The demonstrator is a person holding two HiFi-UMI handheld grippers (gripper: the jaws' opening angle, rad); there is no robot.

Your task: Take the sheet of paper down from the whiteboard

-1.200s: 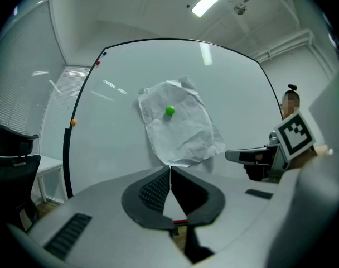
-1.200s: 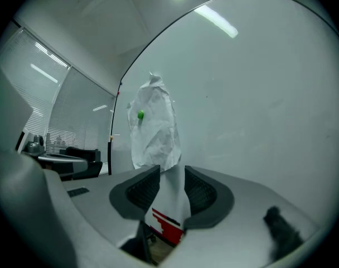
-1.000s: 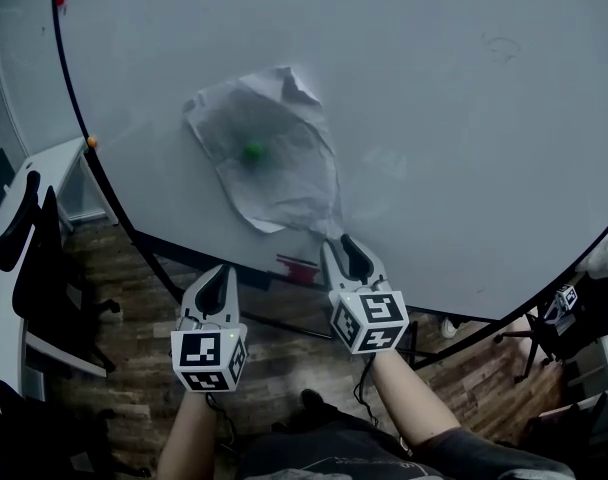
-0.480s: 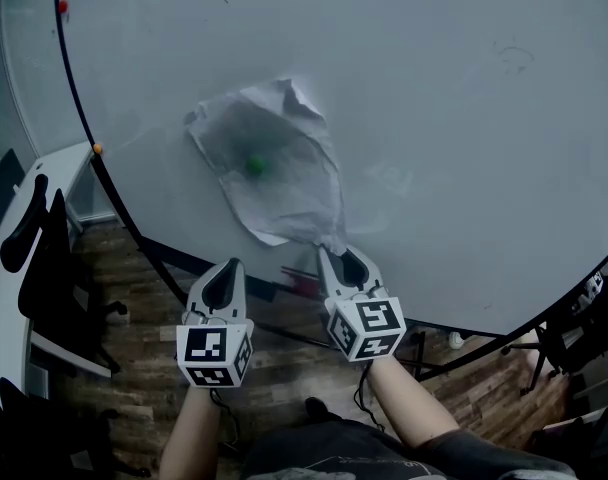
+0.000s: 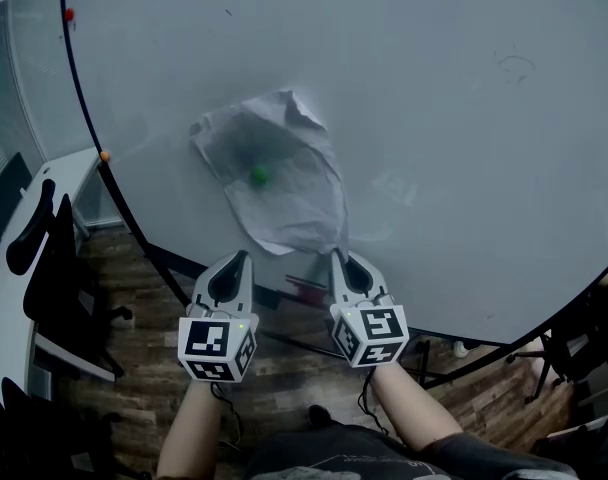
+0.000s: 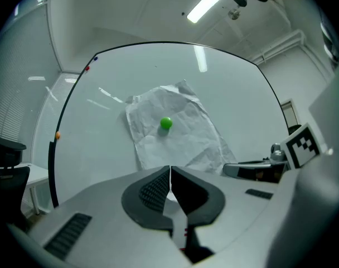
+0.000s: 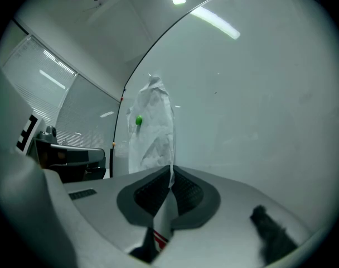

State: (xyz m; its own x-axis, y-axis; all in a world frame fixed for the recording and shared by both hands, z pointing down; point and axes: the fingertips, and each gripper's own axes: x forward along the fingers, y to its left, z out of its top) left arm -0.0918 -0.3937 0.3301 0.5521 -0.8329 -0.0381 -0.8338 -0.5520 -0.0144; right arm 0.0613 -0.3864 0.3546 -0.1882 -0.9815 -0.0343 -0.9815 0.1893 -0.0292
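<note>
The right gripper view shows what the head view only hints at — the right gripper [image 7: 170,173] is pinched on the bottom corner of the paper [image 7: 154,128]. The left gripper [image 6: 170,171] is closed with nothing in it, just below the sheet. The paper is white and crumpled — pinned to the whiteboard [image 5: 444,118] by a green magnet [image 5: 258,175].

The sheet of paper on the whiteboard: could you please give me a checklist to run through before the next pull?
1. Right tool shut on the lower corner of the sheet of paper: ok.
2. Green magnet off the sheet: not ok, it pins the middle.
3. Left tool free to help: ok, shut and empty, below the sheet.
4. Paper untorn at the grip: cannot tell.
5. Whiteboard bare beside the sheet: ok.
</note>
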